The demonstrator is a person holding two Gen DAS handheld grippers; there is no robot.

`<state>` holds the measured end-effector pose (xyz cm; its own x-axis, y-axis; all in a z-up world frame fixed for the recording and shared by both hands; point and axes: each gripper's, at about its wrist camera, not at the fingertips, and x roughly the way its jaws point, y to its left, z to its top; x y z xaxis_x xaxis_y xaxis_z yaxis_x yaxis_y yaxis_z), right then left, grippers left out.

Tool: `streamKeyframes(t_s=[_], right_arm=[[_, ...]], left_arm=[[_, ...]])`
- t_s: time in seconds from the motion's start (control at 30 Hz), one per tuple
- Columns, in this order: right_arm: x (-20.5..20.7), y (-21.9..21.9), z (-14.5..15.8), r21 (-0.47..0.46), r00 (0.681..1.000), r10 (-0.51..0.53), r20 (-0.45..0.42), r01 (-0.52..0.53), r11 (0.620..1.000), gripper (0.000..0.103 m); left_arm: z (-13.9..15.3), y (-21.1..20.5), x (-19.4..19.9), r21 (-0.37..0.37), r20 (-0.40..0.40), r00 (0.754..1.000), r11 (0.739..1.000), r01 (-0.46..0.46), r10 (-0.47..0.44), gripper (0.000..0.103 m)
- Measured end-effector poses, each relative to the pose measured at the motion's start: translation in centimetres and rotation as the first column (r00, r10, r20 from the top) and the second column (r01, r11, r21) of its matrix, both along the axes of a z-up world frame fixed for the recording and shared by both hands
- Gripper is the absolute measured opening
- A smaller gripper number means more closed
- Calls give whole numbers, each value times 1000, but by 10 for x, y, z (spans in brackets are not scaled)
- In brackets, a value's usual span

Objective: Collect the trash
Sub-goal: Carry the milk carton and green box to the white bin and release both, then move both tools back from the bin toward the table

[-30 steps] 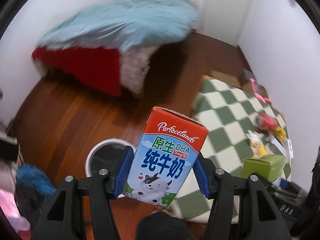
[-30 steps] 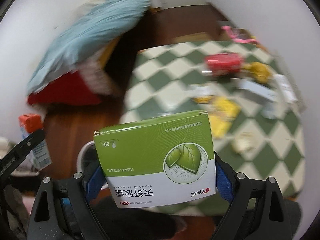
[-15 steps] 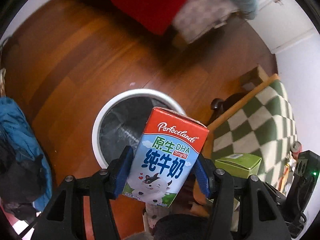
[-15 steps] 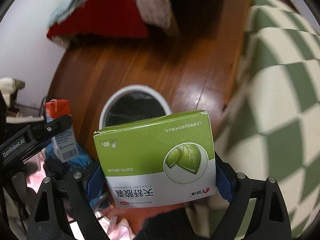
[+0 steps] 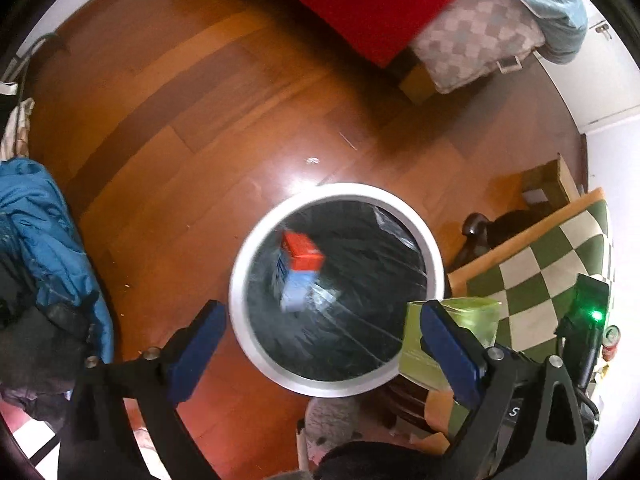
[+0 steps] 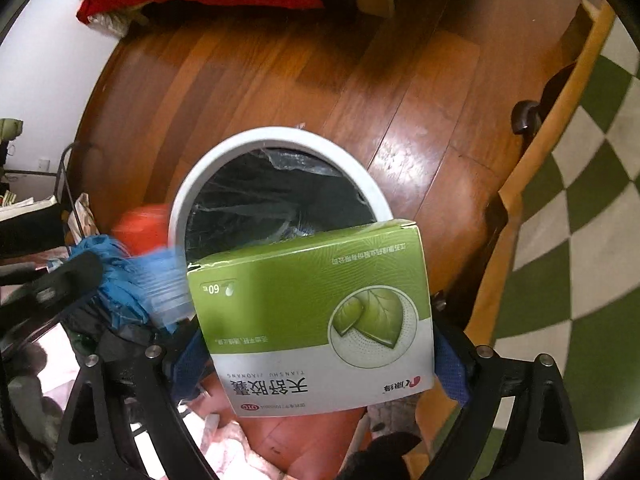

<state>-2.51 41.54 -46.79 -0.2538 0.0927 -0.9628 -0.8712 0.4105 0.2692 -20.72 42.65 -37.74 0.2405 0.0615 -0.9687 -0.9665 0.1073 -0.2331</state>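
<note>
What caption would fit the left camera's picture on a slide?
Open left gripper above the white bin, milk carton dropping inside; green box waits alongside.

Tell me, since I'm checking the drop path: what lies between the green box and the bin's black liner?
Nothing: in the right wrist view, the green cardboard box overlaps the white round bin's near rim directly.

Glossy varnished wood floor (image 5: 208,128) throwing a bright glare, and a smooth white plastic bin (image 5: 240,276) lined with a shiny, crinkled black plastic bag (image 5: 360,320). Printed cardboard box (image 6: 316,316) with a satin sheen, plus a green-and-cream checked cloth (image 6: 580,240) looking matt over the wooden-edged surface (image 6: 532,152).
</note>
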Motion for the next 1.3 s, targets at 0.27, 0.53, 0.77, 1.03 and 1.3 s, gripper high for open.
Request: streamKeyframes(t_s=[0.27, 0.53, 0.77, 1.03, 1.3], right_arm=[[-11, -5, 1, 7, 999, 29, -27, -29, 1000, 103], [-22, -31, 44, 8, 990, 99, 95, -100, 995, 103], [-21, -69, 95, 86, 983, 99, 152, -113, 990, 103], [-18, -117, 167, 225, 979, 62, 196, -106, 969, 103], [-19, -178, 245, 378, 980, 19, 198, -95, 921, 103]], left_arm=[[31, -29, -17, 199, -193, 981, 980, 13, 26, 99], [59, -62, -16, 253, -241, 970, 966, 58, 5, 99], [95, -91, -10, 314, -242, 970, 945, 94, -17, 99], [152, -132, -10, 405, -207, 978, 909, 99, -15, 99], [210, -176, -7, 499, -179, 984, 860, 107, -18, 99]])
